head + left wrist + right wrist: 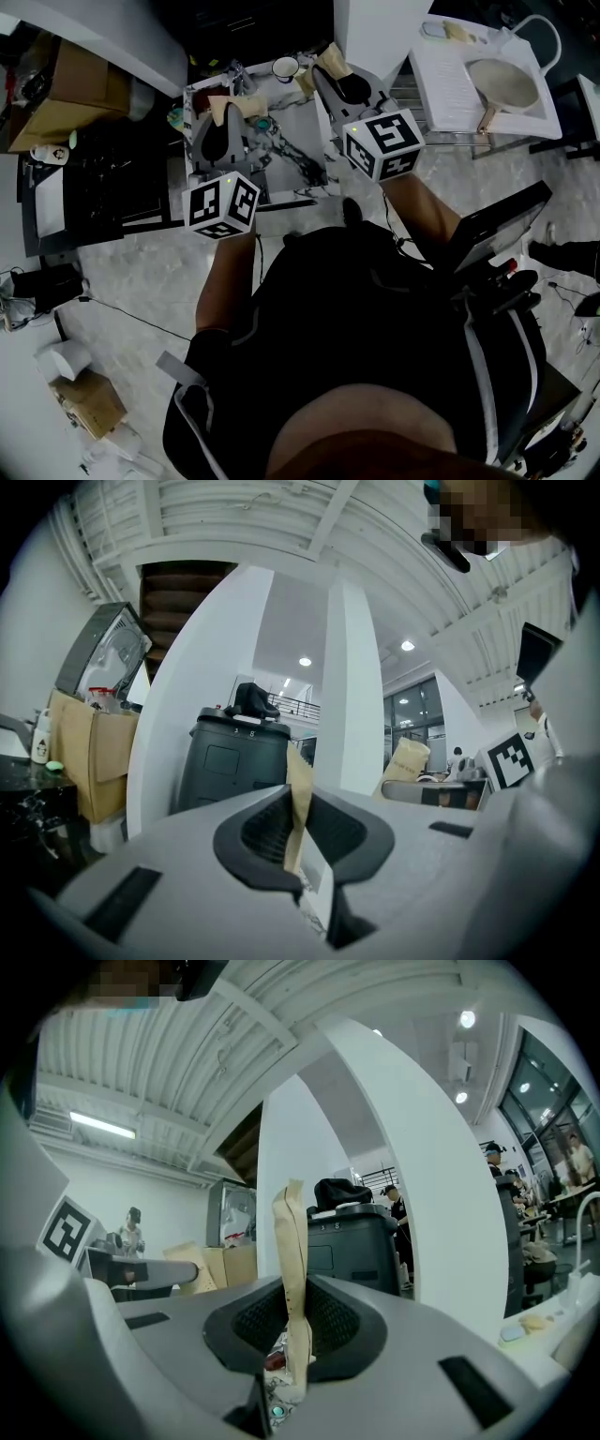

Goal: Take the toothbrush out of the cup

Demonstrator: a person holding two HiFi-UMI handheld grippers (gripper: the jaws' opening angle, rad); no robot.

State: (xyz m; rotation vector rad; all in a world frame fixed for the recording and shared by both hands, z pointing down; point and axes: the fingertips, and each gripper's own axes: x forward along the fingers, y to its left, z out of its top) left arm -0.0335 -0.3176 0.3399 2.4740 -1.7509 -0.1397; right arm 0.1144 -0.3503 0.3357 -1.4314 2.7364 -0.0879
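In the head view a white cup [286, 67] with a dark rim stands at the back of a small cluttered white table [298, 117]. I cannot make out a toothbrush in it. My left gripper [228, 111] is held level over the table's left part, and its jaws pinch an upright tan paper strip [300, 803]. My right gripper [332, 67] hovers just right of the cup, its jaws likewise closed on a tan paper strip [292, 1269]. Both gripper views look out level across the room; the left gripper [298, 832] and the right gripper [296, 1340] show neither cup nor table.
A white sink unit [441, 84] holding a round pan [502, 82] stands at the right. A cardboard box [56, 94] and a black desk are at the left. A dark bin [234, 761] and a white pillar [352, 686] stand ahead. A person [129, 1230] stands far off.
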